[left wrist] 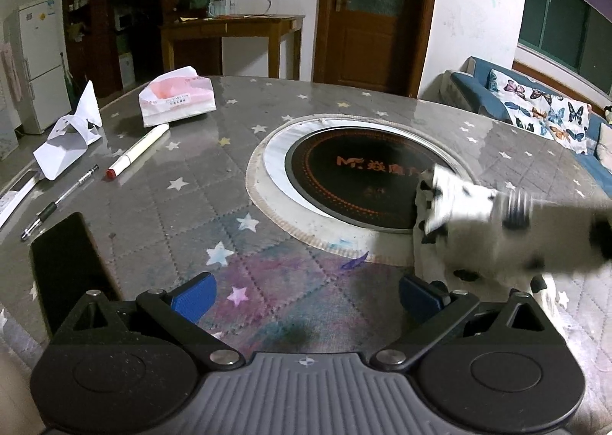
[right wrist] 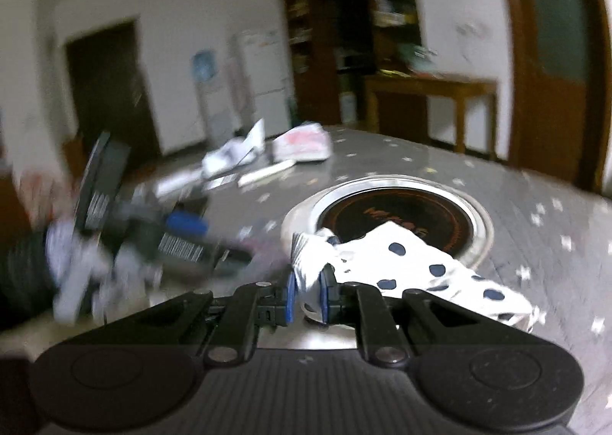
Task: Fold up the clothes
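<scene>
A white garment with dark dots (right wrist: 401, 259) trails from my right gripper (right wrist: 308, 293) across the rim of the round cooker plate (right wrist: 394, 220). The right gripper's blue pads are shut on a bunched edge of the garment. The right wrist view is smeared by motion. In the left wrist view the same garment (left wrist: 497, 232) shows blurred at the right, over the edge of the cooker plate (left wrist: 363, 182). My left gripper (left wrist: 306, 295) stands open above the star-patterned table cover (left wrist: 183, 205), nothing between its fingers. One of its blue fingers (right wrist: 186, 224) shows blurred at the left of the right wrist view.
A black phone (left wrist: 65, 270) lies by the left gripper. Beyond it lie a pen (left wrist: 61, 201), a white marker (left wrist: 137, 150), crumpled paper (left wrist: 72, 132) and a paper packet (left wrist: 178, 100). A blue sofa (left wrist: 535, 109) stands past the table's right edge, a wooden side table (left wrist: 237, 29) behind.
</scene>
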Action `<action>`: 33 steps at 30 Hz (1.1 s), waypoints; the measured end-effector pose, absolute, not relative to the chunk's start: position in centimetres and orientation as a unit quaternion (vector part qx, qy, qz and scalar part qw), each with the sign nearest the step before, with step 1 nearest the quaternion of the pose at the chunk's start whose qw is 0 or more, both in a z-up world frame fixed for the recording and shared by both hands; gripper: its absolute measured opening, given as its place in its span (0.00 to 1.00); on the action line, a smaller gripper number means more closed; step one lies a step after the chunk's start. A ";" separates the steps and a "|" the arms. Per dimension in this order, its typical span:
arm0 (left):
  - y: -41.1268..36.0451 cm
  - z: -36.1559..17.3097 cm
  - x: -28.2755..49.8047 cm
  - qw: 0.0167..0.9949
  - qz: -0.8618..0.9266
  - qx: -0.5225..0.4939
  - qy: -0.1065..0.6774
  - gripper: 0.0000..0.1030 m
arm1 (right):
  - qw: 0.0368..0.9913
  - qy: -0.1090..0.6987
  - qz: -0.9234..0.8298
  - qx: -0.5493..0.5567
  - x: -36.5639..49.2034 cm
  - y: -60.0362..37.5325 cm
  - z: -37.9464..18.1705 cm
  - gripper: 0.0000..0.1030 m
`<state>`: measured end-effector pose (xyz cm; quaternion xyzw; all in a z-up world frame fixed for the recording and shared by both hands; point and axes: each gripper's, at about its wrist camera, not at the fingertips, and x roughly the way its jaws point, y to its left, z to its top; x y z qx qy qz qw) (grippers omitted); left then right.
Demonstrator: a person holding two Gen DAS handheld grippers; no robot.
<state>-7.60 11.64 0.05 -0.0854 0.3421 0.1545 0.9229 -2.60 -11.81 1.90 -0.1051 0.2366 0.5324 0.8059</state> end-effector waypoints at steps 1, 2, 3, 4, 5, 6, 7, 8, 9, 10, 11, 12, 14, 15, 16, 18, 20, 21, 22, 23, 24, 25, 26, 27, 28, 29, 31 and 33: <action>11.6 0.1 -7.7 0.923 0.154 -0.085 0.341 1.00 | 0.799 0.233 0.539 -0.129 -3.5 -11.7 1.6 0.12; 11.5 0.1 -7.7 0.924 0.153 -0.085 0.340 1.00 | 0.792 0.230 0.544 -0.151 -4.3 -11.6 1.2 0.13; 11.5 0.2 -7.8 0.924 0.152 -0.085 0.340 1.00 | 0.785 0.229 0.549 -0.171 -5.0 -11.5 0.9 0.14; 11.4 0.2 -7.9 0.925 0.151 -0.085 0.339 1.00 | 0.777 0.233 0.555 -0.184 -5.6 -11.5 0.6 0.14; 11.3 0.3 -7.9 0.925 0.150 -0.085 0.338 1.00 | 0.769 0.237 0.561 -0.196 -6.0 -11.6 0.3 0.15; 11.3 0.3 -8.0 0.926 0.150 -0.085 0.337 1.00 | 0.765 0.242 0.563 -0.198 -6.3 -11.7 0.1 0.19; 11.2 0.3 -8.1 0.926 0.149 -0.085 0.336 1.00 | 0.761 0.247 0.565 -0.200 -6.6 -11.8 -0.1 0.19; 11.2 0.4 -8.1 0.926 0.149 -0.086 0.336 1.00 | 0.760 0.250 0.566 -0.199 -6.8 -12.0 -0.1 0.21; 11.2 0.4 -8.2 0.926 0.148 -0.086 0.335 1.00 | 0.758 0.254 0.567 -0.198 -6.9 -12.1 0.0 0.24; 11.2 0.4 -8.2 0.927 0.148 -0.087 0.335 1.00 | 0.757 0.258 0.568 -0.195 -7.0 -12.2 0.0 0.26; 11.3 0.4 -8.3 0.926 0.149 -0.087 0.335 1.00 | 0.760 0.259 0.567 -0.184 -6.8 -12.4 0.3 0.29; 11.4 0.4 -8.2 0.926 0.150 -0.088 0.335 1.00 | 0.763 0.260 0.566 -0.173 -6.6 -12.5 0.6 0.33; 11.6 0.3 -8.2 0.926 0.151 -0.091 0.335 1.00 | 0.769 0.264 0.564 -0.144 -5.9 -12.9 1.2 0.40; 11.6 0.3 -8.2 0.925 0.151 -0.093 0.335 1.00 | 0.775 0.267 0.556 -0.135 -5.3 -12.8 1.3 0.47; 11.6 0.3 -8.2 0.925 0.152 -0.093 0.336 1.00 | 0.782 0.270 0.548 -0.125 -4.7 -12.7 1.4 0.48; 11.6 0.2 -8.2 0.924 0.150 -0.095 0.338 1.00 | 0.789 0.283 0.535 -0.108 -3.2 -12.3 1.2 0.53; 11.5 0.1 -8.1 0.924 0.146 -0.097 0.340 1.00 | 0.792 0.300 0.523 -0.091 -1.6 -11.7 0.6 0.56; 11.4 0.0 -8.0 0.924 0.144 -0.096 0.341 1.00 | 0.792 0.309 0.520 -0.082 -1.0 -11.5 0.2 0.57; 11.2 0.0 -8.0 0.924 0.142 -0.096 0.342 1.00 | 0.791 0.318 0.518 -0.072 -0.3 -11.2 -0.2 0.58; 11.1 -0.1 -7.9 0.924 0.140 -0.095 0.344 1.00 | 0.789 0.329 0.515 -0.062 0.5 -10.9 -0.8 0.61; 11.0 -0.2 -7.8 0.923 0.138 -0.094 0.345 1.00 | 0.787 0.340 0.513 -0.052 1.2 -10.5 -1.4 0.61; 11.0 -0.2 -7.7 0.923 0.137 -0.094 0.346 1.00 | 0.784 0.349 0.512 -0.044 1.7 -10.3 -1.8 0.61; 10.9 -0.3 -7.7 0.923 0.136 -0.093 0.347 1.00 | 0.781 0.355 0.512 -0.037 2.1 -10.1 -2.3 0.61; 11.0 -0.3 -7.7 0.923 0.137 -0.094 0.347 1.00 | 0.778 0.361 0.513 -0.030 2.4 -9.9 -2.7 0.61; 11.0 -0.3 -7.6 0.923 0.138 -0.094 0.348 1.00 | 0.775 0.363 0.516 -0.026 2.5 -9.7 -2.9 0.62; 11.1 -0.4 -7.6 0.922 0.140 -0.095 0.348 1.00 | 0.770 0.365 0.523 -0.022 2.5 -9.5 -3.1 0.62; 11.3 -0.4 -7.5 0.922 0.144 -0.097 0.347 1.00 | 0.760 0.365 0.537 -0.015 2.2 -9.1 -3.1 0.63; 11.6 -0.3 -7.5 0.921 0.148 -0.100 0.346 1.00 | 0.752 0.356 0.555 -0.009 1.5 -8.9 -2.6 0.63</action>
